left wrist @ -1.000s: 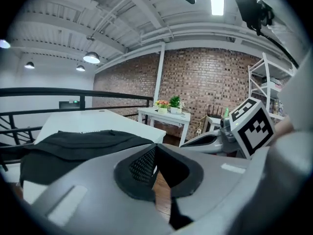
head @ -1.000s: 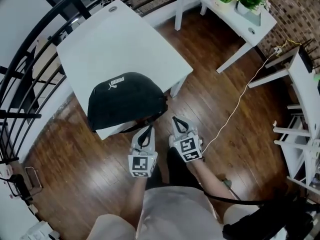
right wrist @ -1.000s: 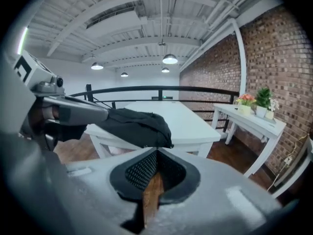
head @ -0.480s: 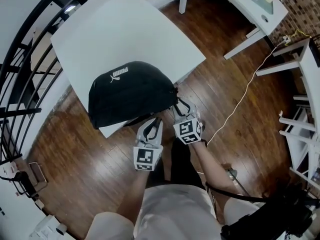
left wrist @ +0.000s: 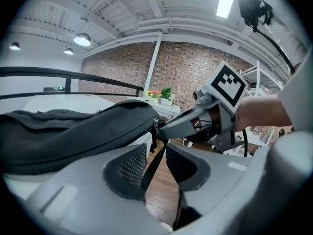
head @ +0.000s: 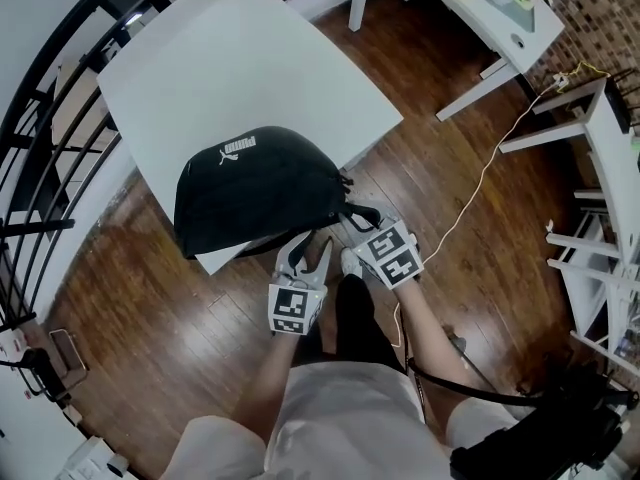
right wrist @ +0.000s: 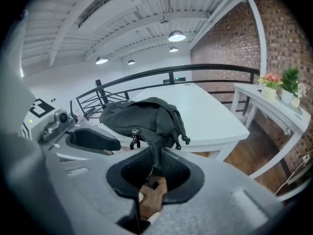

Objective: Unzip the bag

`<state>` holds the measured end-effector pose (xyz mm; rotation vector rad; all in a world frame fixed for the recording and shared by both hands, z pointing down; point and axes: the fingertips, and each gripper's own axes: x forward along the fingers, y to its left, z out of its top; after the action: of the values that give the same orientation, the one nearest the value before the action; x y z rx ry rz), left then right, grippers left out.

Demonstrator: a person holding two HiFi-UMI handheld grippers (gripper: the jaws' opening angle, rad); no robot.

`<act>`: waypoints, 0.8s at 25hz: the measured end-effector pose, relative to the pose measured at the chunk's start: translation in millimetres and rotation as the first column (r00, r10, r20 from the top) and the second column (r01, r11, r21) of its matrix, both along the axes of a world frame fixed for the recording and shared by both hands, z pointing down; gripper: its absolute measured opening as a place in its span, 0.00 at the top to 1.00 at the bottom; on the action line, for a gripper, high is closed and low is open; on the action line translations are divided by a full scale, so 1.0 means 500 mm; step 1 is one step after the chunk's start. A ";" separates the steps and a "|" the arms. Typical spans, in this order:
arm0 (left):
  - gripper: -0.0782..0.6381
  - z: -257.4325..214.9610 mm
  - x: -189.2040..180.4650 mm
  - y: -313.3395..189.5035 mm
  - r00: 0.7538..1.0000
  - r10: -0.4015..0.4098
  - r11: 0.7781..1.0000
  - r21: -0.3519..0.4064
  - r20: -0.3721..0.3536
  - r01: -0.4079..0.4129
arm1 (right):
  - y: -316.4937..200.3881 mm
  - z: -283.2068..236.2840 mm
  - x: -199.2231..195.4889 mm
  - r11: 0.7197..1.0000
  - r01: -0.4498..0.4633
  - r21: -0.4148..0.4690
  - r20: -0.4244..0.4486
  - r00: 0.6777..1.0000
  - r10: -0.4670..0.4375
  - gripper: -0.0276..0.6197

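Observation:
A black bag [head: 255,183] lies on the near corner of the white table [head: 250,58]. My right gripper [head: 358,223] is at the bag's right end. In the right gripper view, the bag's end fabric [right wrist: 155,146] runs down between the closing jaws of that gripper [right wrist: 154,168], and the pads pinch it. A metal zipper pull [right wrist: 133,133] hangs just left of them. My left gripper [head: 307,252] sits below the bag's front edge. Its jaws [left wrist: 156,165] are opening, and a black strap [left wrist: 152,163] passes loosely between the pads.
The table's corner overhangs a wooden floor. A black railing [head: 50,118] curves along the left. A white side table with plants [head: 480,18] stands at the back right. White shelving [head: 600,258] is at the right, and a cable [head: 480,183] trails across the floor.
Both grippers have risen from below the table to the bag's near right end. The left jaws have spread apart. The right jaws opened, then closed on the bag's end.

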<state>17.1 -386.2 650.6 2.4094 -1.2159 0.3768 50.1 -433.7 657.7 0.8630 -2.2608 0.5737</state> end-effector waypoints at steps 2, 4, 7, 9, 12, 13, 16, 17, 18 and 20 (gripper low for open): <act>0.69 -0.018 0.005 -0.009 1.000 -0.003 1.000 0.014 -0.022 0.003 | 0.007 -0.027 -0.005 1.000 0.006 -0.028 0.003 1.000 -0.006 0.89; 0.69 -0.032 0.011 -0.018 0.999 0.001 1.000 0.025 -0.034 0.000 | 0.015 -0.046 -0.010 0.999 0.012 -0.043 0.004 1.000 -0.012 0.89; 0.70 -0.042 0.020 -0.027 0.999 0.007 1.000 0.023 -0.048 -0.006 | 0.022 -0.061 -0.013 0.999 0.011 -0.051 0.005 1.000 -0.011 0.89; 0.72 -0.049 0.027 -0.031 0.998 0.004 1.000 0.015 -0.066 -0.003 | 0.023 -0.062 -0.012 0.999 0.010 -0.050 -0.001 1.000 -0.010 0.89; 0.84 -0.056 0.027 -0.036 0.997 -0.021 1.000 0.011 -0.077 0.022 | 0.024 -0.063 -0.012 0.999 0.007 -0.049 -0.008 1.000 -0.007 0.89; 0.84 -0.058 0.025 -0.038 0.996 -0.028 1.000 0.011 -0.081 0.029 | 0.024 -0.062 -0.011 0.999 0.004 -0.048 -0.010 1.000 -0.004 0.89; 0.85 -0.067 0.022 -0.036 0.994 -0.037 0.999 -0.011 -0.107 0.036 | 0.025 -0.068 -0.004 0.999 -0.018 -0.041 -0.009 1.000 0.018 0.89; 0.85 -0.070 0.018 -0.035 0.993 -0.041 0.999 -0.021 -0.111 0.039 | 0.024 -0.071 -0.001 0.999 -0.028 -0.036 -0.008 1.000 0.028 0.89; 0.86 -0.071 0.013 -0.035 0.993 -0.046 0.999 -0.027 -0.109 0.043 | 0.021 -0.073 0.002 0.999 -0.039 -0.032 -0.006 0.999 0.038 0.90; 0.86 -0.068 -0.004 -0.035 0.994 -0.055 0.998 -0.033 -0.099 0.052 | 0.014 -0.071 0.006 0.997 -0.063 -0.036 0.000 0.998 0.063 0.90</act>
<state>15.3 -403.7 616.4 2.3352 -1.2193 0.2535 53.3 -426.7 622.2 0.9187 -2.2242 0.6412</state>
